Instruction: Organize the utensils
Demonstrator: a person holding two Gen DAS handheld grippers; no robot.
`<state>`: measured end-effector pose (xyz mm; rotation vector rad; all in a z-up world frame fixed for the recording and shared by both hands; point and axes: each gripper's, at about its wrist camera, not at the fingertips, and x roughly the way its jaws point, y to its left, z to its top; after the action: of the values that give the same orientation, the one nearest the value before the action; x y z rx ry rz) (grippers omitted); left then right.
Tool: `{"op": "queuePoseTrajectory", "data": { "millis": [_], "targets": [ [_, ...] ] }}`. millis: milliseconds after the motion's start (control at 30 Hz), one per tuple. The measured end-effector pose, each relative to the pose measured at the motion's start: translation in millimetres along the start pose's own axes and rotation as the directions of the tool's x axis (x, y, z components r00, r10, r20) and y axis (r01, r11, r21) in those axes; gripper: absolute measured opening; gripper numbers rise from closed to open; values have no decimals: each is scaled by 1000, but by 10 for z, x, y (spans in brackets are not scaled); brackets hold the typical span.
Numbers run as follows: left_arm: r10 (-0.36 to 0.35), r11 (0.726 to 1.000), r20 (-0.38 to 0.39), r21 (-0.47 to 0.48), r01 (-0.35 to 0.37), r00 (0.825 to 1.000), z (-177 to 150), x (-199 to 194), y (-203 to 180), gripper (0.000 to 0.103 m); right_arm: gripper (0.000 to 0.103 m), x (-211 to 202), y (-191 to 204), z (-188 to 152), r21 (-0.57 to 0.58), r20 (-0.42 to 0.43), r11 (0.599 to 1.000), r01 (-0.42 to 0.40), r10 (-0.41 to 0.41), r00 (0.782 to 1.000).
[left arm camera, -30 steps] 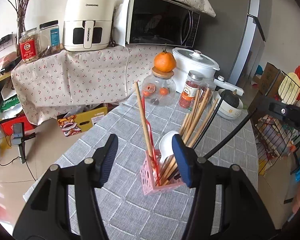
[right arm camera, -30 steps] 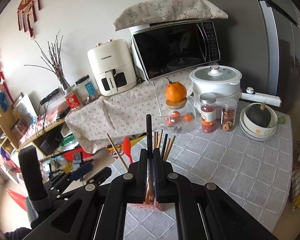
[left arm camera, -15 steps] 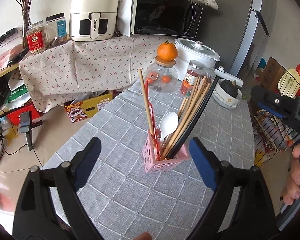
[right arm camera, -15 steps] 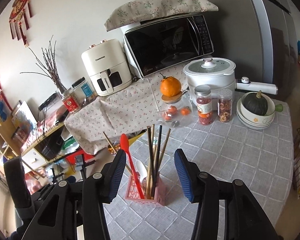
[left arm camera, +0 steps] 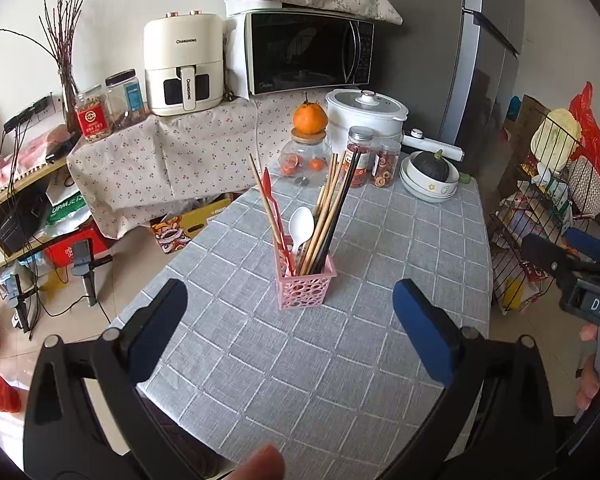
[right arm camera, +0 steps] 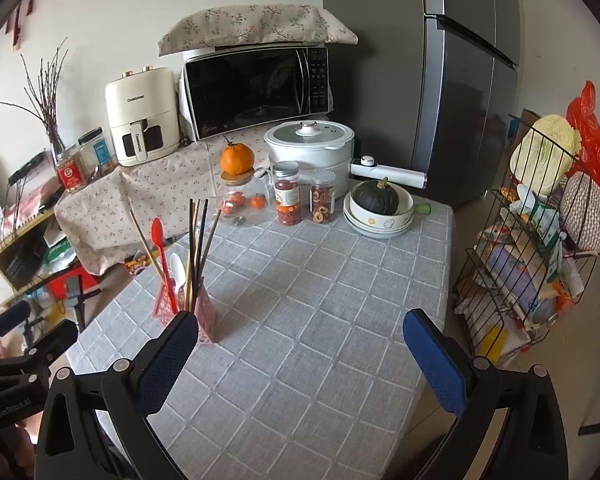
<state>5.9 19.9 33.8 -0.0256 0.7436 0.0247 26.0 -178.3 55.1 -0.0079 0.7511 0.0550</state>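
Note:
A pink basket (left arm camera: 306, 288) stands on the grey checked tablecloth (left arm camera: 340, 360). It holds wooden chopsticks (left arm camera: 327, 196), black chopsticks (left arm camera: 342, 200), a white spoon (left arm camera: 301, 222) and a red spoon (left arm camera: 269, 188). My left gripper (left arm camera: 290, 284) hangs back from the basket, jaws opening wide, nothing between its pads. My right gripper (right arm camera: 300, 316) sits to the right of the basket (right arm camera: 160, 306), its jaws also opening and empty. In the right wrist view the gripper's left finger (right arm camera: 168, 356) hides the basket's near corner.
At the table's far end stand a glass jar topped by an orange (left arm camera: 309, 118), two spice jars (left arm camera: 358, 156), stacked bowls with a dark squash (left arm camera: 430, 178) and a white cooker (left arm camera: 364, 114). A wire rack (right arm camera: 532, 240) stands right of the table.
Both grippers have drawn back from the basket and opened wide. The right gripper let go of the black chopsticks, which now stand in the basket.

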Motion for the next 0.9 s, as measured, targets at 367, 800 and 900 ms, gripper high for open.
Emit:
{"op": "queuePoseTrajectory", "data": {
  "millis": [367, 800, 900],
  "targets": [
    [-25, 1000, -3, -9, 25, 1000, -8, 13, -106, 102, 103, -36, 24, -83, -35, 5, 999, 21, -21, 1000],
    [-27, 1000, -6, -6, 27, 1000, -20, -2, -132, 102, 103, -44, 38, -85, -27, 6, 1000, 14, -14, 1000],
    [-26, 1000, -2, -4, 26, 1000, -21, -12, -138, 102, 103, -43, 36, -84, -27, 7, 1000, 14, -13, 1000]
  ]
}}
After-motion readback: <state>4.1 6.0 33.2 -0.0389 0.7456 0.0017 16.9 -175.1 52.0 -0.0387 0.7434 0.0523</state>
